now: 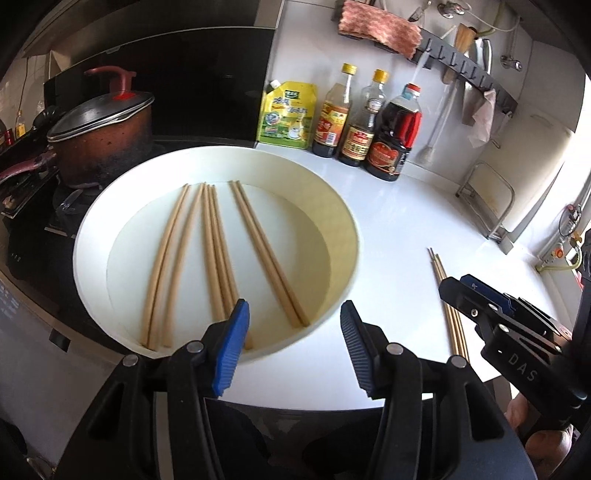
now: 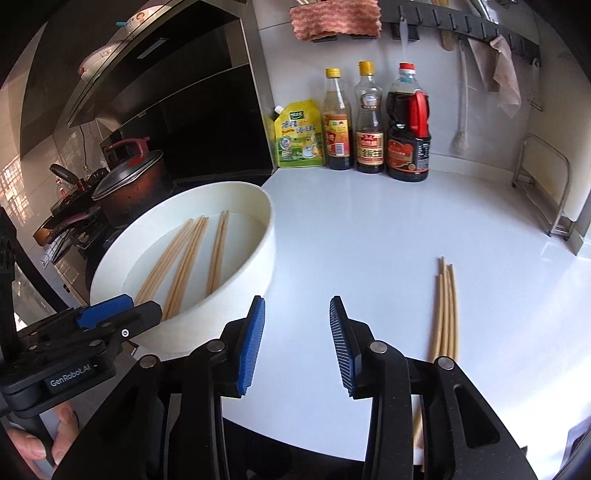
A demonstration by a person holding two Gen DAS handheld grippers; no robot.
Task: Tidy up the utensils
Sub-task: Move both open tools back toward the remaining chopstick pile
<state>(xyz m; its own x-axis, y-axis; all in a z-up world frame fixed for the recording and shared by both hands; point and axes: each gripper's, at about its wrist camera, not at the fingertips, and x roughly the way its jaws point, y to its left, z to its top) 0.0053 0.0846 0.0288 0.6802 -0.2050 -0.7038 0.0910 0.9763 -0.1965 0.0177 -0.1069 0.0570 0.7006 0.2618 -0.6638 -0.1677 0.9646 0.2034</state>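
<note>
A round white tray holds several wooden chopsticks lying lengthwise. It also shows in the right wrist view, with the chopsticks inside. My left gripper is open and empty over the tray's near rim. A bundle of loose chopsticks lies on the white counter, to the right of my right gripper, which is open and empty. The bundle shows in the left wrist view, partly hidden behind the right gripper.
A yellow pouch and three sauce bottles stand at the back wall. A lidded pot sits on the stove to the left. A metal rack stands at the right. Cloths and tools hang from a wall rail.
</note>
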